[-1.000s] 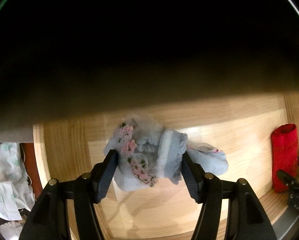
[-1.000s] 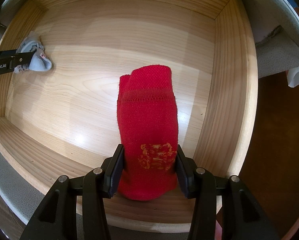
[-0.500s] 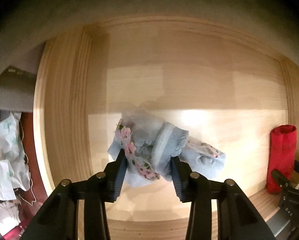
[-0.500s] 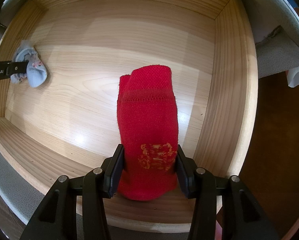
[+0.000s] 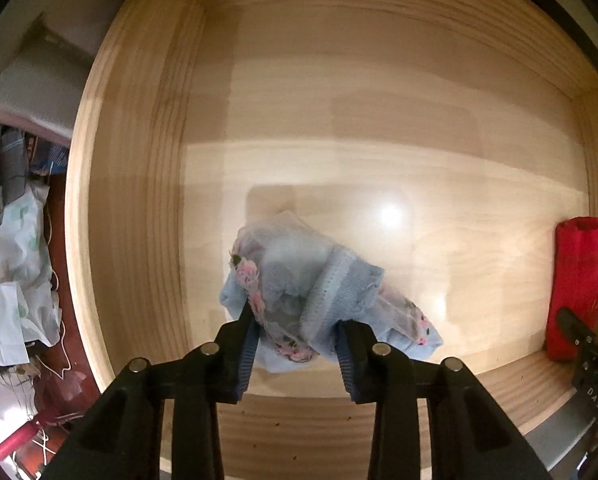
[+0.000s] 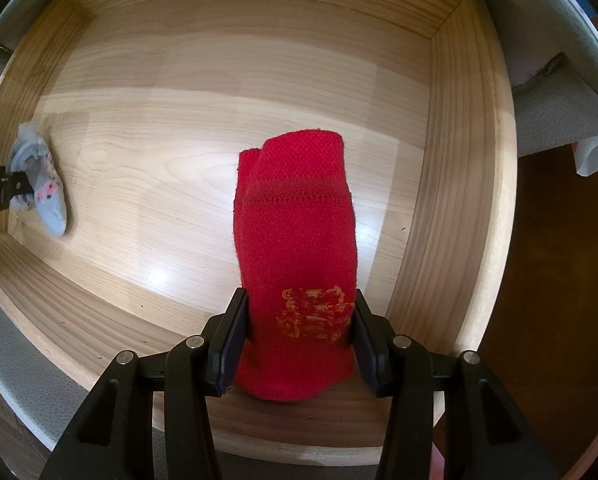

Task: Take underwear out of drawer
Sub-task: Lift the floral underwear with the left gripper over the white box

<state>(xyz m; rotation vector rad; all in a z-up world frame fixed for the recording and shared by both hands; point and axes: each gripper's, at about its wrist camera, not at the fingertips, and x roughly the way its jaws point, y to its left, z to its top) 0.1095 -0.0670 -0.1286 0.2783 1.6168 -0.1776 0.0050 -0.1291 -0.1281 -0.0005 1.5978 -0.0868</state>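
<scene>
You have 2 pieces of underwear in the wooden drawer (image 5: 131, 184), 1 in each tool. The light blue underwear (image 5: 319, 296), crumpled, with pink flowers and a lace band, sits near the drawer's left end, close to the front wall. Your left tool (image 5: 295, 348) points down over it with its 2 jaws closing, the cloth bunched between them and both pads pressing into it. From the right wrist view this same piece (image 6: 43, 184) shows small at the far left, with a black finger of the left tool across it.

The red underwear (image 6: 295, 248), folded into 1 thick roll with an orange emblem near its lower end, lies toward the drawer's right end. Your right tool (image 6: 299, 340) is clamped on it, 1 pad against each side at the emblem. In the left wrist view the red roll (image 5: 575, 280) stands at the right edge.

Outside the drawer, on the left, lies a heap of white patterned cloth (image 5: 7, 248).
</scene>
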